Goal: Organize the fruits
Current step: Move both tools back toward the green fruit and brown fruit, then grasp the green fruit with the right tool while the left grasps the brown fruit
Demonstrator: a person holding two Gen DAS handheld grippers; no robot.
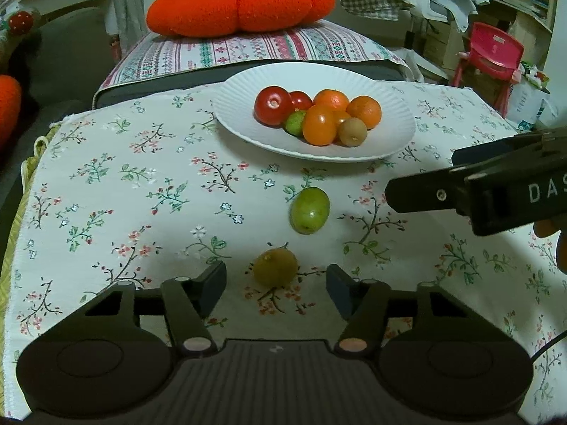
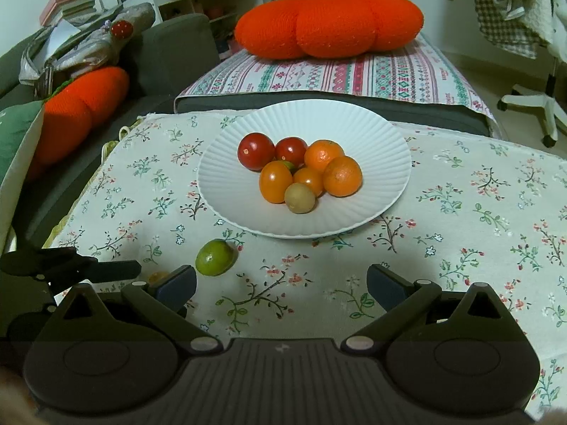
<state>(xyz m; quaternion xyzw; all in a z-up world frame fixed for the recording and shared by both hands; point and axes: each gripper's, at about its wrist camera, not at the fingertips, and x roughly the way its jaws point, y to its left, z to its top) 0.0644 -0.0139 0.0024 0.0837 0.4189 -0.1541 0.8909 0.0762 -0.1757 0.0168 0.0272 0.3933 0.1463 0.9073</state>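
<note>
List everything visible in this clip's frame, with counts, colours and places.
plate: 1, white, far middle of the cloth
fruits on plate: about eight; red, orange, green, brown
green fruit: 1, on cloth before the plate
brown fruit: 1, on cloth between left gripper's open fingers
cloth: 1, white floral
cushions: 2, orange-red, behind and far left
chair: 1, red, far right
left gripper: open around brown fruit, no contact
right gripper: open, empty

Dim, greenish indoor light, soft shadows on the floral cloth (image 1: 141, 177), strong fisheye bending at edges.
</note>
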